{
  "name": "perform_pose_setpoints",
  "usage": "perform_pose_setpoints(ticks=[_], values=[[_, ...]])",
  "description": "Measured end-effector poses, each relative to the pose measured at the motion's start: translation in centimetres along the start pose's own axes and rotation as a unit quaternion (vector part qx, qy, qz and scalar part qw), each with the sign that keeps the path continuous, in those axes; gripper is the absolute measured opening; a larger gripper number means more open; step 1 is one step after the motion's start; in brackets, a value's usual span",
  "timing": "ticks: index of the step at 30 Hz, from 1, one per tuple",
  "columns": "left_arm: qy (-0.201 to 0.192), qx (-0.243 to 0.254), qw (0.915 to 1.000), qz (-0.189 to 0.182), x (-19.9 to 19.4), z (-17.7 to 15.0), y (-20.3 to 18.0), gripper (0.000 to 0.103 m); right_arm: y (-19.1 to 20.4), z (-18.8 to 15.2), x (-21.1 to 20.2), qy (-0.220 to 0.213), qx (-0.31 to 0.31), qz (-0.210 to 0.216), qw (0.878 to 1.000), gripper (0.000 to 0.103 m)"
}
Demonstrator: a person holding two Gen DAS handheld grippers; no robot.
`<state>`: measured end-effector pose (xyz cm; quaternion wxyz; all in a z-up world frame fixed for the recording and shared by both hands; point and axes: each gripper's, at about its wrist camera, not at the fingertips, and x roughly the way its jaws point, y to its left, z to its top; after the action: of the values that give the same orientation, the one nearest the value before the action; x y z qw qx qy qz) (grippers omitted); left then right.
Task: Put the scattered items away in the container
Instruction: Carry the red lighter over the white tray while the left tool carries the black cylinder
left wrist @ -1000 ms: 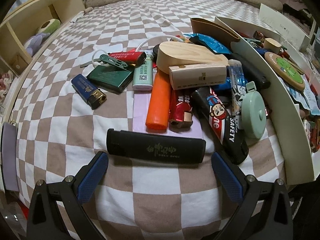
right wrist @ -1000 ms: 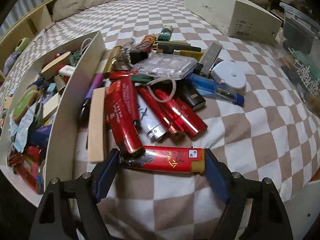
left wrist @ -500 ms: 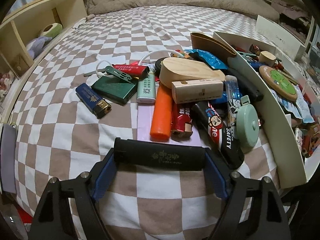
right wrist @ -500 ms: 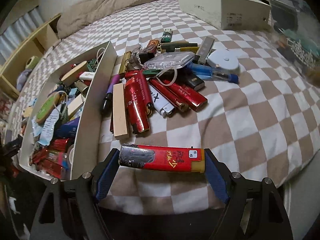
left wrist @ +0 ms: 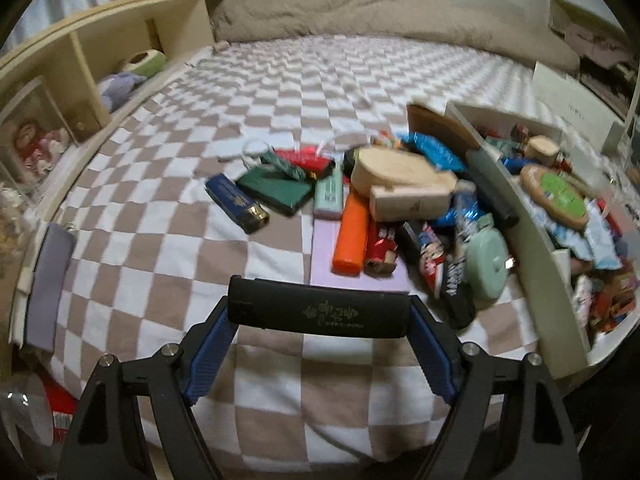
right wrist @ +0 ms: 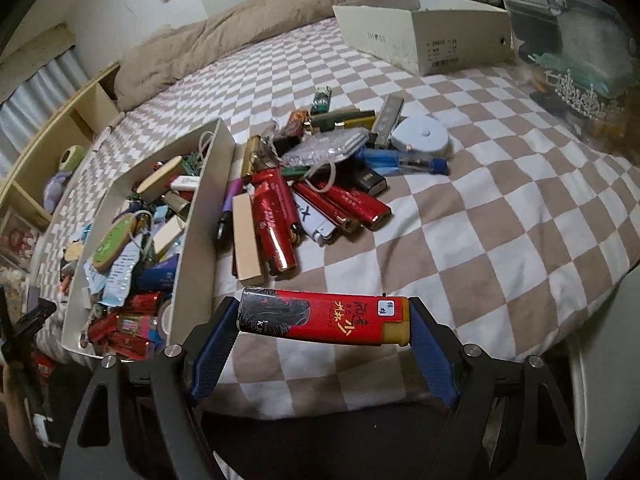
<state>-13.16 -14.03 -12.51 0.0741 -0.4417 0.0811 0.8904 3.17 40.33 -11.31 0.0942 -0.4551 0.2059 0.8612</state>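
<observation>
My left gripper [left wrist: 320, 316] is shut on a long black lighter [left wrist: 320, 309], held crosswise by its ends above the checked bed cover. Beyond it lies a pile with an orange lighter [left wrist: 352, 236], a blue lighter [left wrist: 237, 202] and a wooden block [left wrist: 410, 198]. The white box [left wrist: 532, 236], crowded with small items, stands to the right. In the right wrist view my right gripper [right wrist: 323, 318] is shut on a red lighter [right wrist: 324, 316], lifted near the bed's front edge. The same white box [right wrist: 202, 216] sits to its left, with a heap of red lighters [right wrist: 276, 224] beside it.
A wooden headboard shelf [left wrist: 80, 76] with soft toys runs along the left. A beige duvet [left wrist: 380, 12] lies at the far end. A white cardboard box [right wrist: 424, 40] and a clear plastic bin [right wrist: 576, 52] stand at the far right. A round white tape measure [right wrist: 424, 138] rests in the heap.
My left gripper closed on the black lighter and lifted it off the cover. My right gripper, holding the red lighter throughout, rose and swung away from the heap of lighters.
</observation>
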Motion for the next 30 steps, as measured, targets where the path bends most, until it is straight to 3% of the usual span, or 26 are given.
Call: perform_pose_setpoints(ticks=[4, 10, 25, 30], values=[[-0.038, -0.007, 0.9992, -0.004, -3.2, 0.1, -0.8, 0.083, 1.0, -0.2, -0.8, -0.004, 0.003, 0.036, 0.999, 0.082], [-0.066, 0.0, 0.9965, -0.05, -6.6, -0.1, -3.4, 0.083, 3.8, -0.9, -2.0, -0.018, -0.019, 0.075, 0.997, 0.082], [-0.115, 0.003, 0.985, -0.128, -9.7, 0.6, -11.8, 0.083, 9.8, -0.6, -3.6, -0.052, -0.03, 0.185, 0.981, 0.082], [-0.108, -0.01, 0.9836, -0.144, -9.2, 0.7, -14.1, 0.083, 11.6, -0.6, -2.9, -0.047, -0.038, 0.198, 0.978, 0.082]])
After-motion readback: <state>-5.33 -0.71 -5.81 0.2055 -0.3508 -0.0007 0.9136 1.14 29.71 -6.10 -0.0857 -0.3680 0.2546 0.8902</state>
